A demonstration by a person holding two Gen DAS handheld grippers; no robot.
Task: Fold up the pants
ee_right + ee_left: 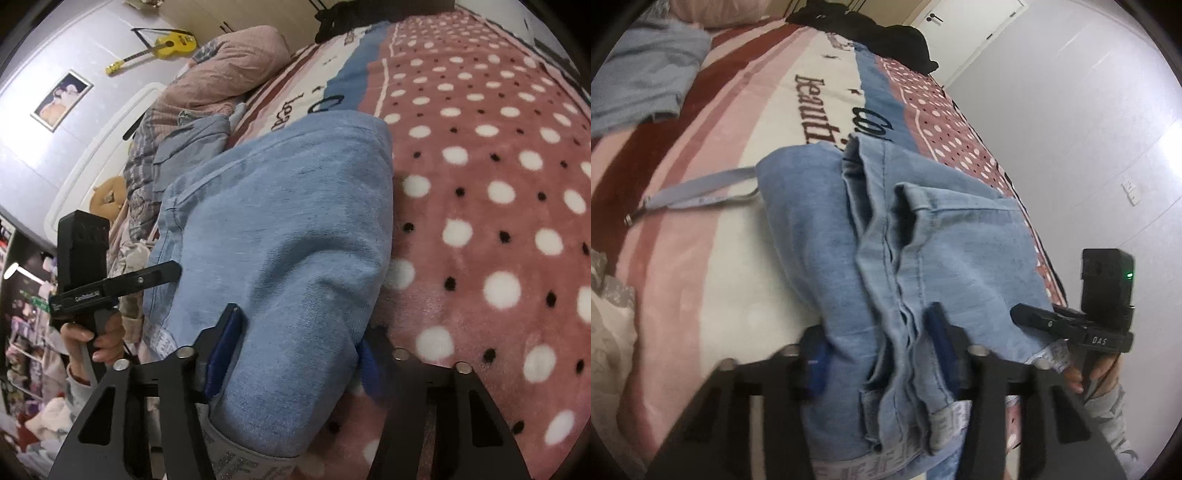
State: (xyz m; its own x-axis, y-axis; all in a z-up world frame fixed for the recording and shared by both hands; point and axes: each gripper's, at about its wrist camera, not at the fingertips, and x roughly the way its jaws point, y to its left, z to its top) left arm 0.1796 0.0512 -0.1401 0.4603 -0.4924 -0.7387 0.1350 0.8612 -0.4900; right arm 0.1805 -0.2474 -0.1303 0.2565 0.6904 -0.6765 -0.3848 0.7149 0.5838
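Observation:
Light blue denim pants (916, 236) lie folded over on the bed blanket (713, 229), waistband toward me. My left gripper (879, 354) is closed on the waistband end, with bunched denim between its blue pads. The pants also fill the right wrist view (288, 229). My right gripper (299, 350) is closed on the other part of the waistband end, thick denim between its fingers. Each gripper shows in the other's view: the right one at the pants' right edge (1067, 325), the left one at the pants' left edge (122, 284).
A grey-blue garment (646, 74) lies at the far left of the bed and a black garment (879, 33) at its far end. A pink pillow (229, 66) and rumpled bedding (155, 155) sit at the head. The bed's right edge (1027, 206) borders white wall.

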